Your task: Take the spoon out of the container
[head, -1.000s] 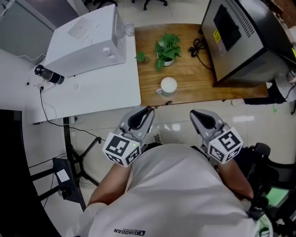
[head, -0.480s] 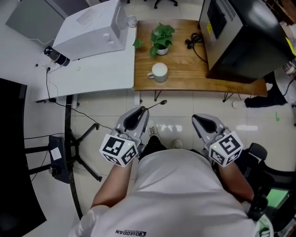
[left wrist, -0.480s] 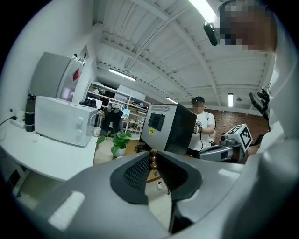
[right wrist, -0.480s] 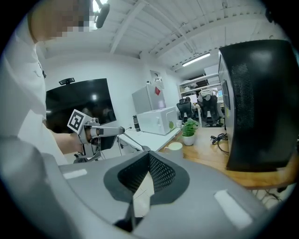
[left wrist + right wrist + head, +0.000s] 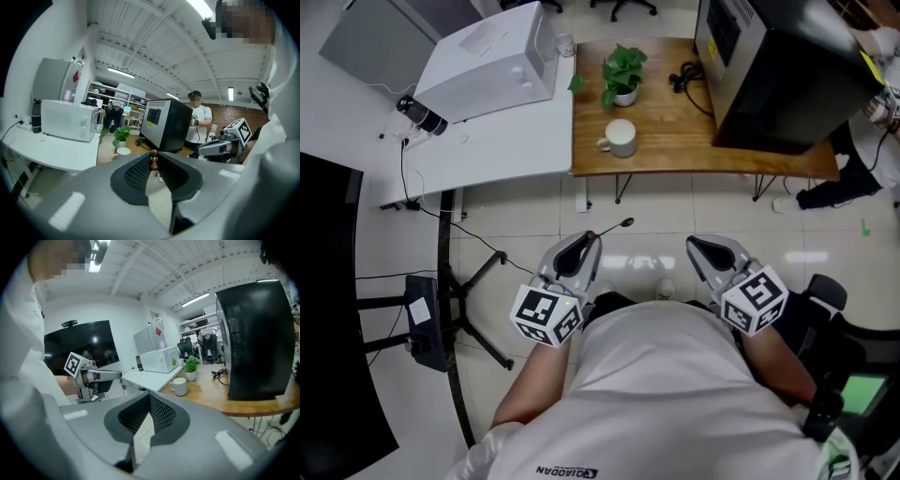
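My left gripper (image 5: 589,236) is shut on a spoon (image 5: 614,228), whose dark end sticks out forward over the tiled floor. In the left gripper view its beaded wooden handle (image 5: 153,159) stands pinched between the jaws. A white mug (image 5: 621,137) sits on the wooden table (image 5: 675,150), well ahead of both grippers; it also shows as the mug (image 5: 123,151) and the mug (image 5: 179,386). My right gripper (image 5: 698,246) is held beside the left, jaws together with nothing in them (image 5: 150,397).
On the wooden table stand a potted plant (image 5: 622,75), a black cable (image 5: 684,75) and a large black box (image 5: 778,66). A white desk (image 5: 487,150) at left carries a microwave (image 5: 492,61) and a dark bottle (image 5: 420,114). Another person (image 5: 199,122) stands behind.
The table and mug have slid farther away up the head view. Both grippers, the left still holding the spoon, are now over the floor away from the table edge.
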